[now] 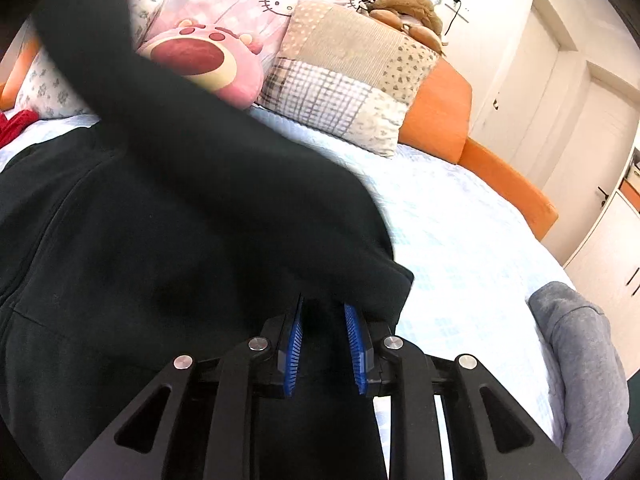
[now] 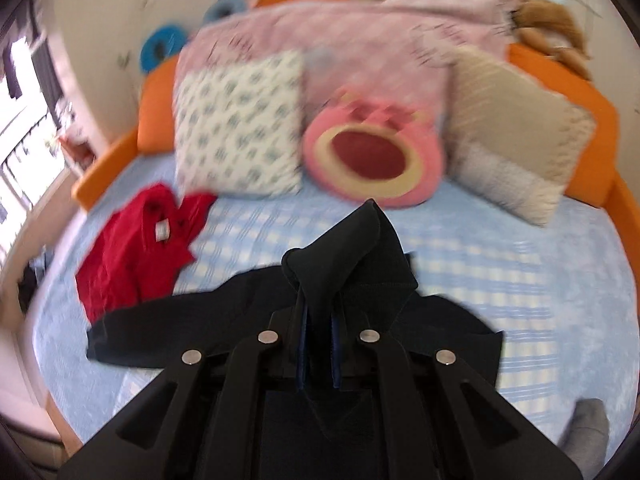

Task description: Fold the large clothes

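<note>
A large black garment (image 1: 120, 240) lies spread on the light blue checked bed sheet (image 1: 460, 240). My left gripper (image 1: 324, 306) sits at the garment's right edge with black cloth filling the gap between its blue pads (image 1: 294, 344). A blurred black sleeve (image 1: 100, 60) sweeps up across the left of that view. In the right wrist view my right gripper (image 2: 318, 308) is shut on a fold of the same black garment (image 2: 160, 332), lifted above the bed. A black cuff (image 2: 344, 240) sticks out past its fingertips.
A red garment (image 2: 132, 256) lies crumpled at the left of the bed. A grey garment (image 1: 580, 360) rests at the near right edge. A pink plush (image 2: 372, 160), a patchwork pillow (image 1: 344, 80) and a patterned pillow (image 2: 240, 124) line the head. An orange bed frame (image 1: 512, 184) borders the mattress.
</note>
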The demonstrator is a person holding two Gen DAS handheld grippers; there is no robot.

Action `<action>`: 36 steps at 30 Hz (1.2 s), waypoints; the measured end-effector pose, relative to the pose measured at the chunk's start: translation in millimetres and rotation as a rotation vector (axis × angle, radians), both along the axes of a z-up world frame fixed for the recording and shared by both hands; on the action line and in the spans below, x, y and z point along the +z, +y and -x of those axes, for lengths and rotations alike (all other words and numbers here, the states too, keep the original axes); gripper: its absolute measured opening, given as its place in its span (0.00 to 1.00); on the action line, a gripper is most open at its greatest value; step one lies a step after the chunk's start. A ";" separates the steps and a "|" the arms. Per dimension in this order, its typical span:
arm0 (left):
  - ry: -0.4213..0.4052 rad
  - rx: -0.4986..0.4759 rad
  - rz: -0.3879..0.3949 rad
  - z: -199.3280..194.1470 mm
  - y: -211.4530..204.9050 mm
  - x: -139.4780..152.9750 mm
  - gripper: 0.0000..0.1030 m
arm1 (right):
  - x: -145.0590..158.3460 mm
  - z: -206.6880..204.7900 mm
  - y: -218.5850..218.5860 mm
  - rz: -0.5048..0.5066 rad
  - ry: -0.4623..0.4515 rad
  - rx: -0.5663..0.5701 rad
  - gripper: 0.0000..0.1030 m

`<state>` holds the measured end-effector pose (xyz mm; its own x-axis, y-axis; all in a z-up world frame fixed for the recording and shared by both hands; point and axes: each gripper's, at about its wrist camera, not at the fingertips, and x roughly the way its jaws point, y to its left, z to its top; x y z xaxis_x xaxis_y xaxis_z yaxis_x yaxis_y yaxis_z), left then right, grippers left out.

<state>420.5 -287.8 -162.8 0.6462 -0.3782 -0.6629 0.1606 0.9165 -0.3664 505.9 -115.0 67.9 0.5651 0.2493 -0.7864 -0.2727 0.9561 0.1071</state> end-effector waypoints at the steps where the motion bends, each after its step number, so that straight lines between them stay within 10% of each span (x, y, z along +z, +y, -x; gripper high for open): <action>1: 0.005 0.000 0.006 -1.2 0.8 -0.8 0.24 | -21.3 -3.0 20.8 0.004 0.030 0.023 0.09; 9: 0.028 -0.011 0.034 -5.6 0.8 -1.5 0.24 | -180.3 -9.9 119.4 0.016 0.215 0.060 0.09; 18: 0.057 -0.034 0.053 -11.3 3.0 -4.2 0.25 | -241.5 -2.4 139.7 0.063 0.127 -0.036 0.13; 19: 0.067 -0.036 0.054 -12.9 3.2 -5.8 0.25 | -241.8 1.3 141.6 0.073 0.120 -0.046 0.18; 22: 0.086 -0.041 0.067 -14.6 3.9 -7.7 0.30 | -242.7 16.1 158.3 0.052 0.147 0.004 0.85; 28: 0.099 -0.042 0.089 -15.1 6.0 -9.1 0.36 | -219.1 62.6 197.1 0.035 0.263 0.195 0.87; 36: 0.226 -0.123 0.244 -21.1 31.6 -13.2 0.55 | -89.9 133.5 130.9 -0.049 0.119 0.314 0.90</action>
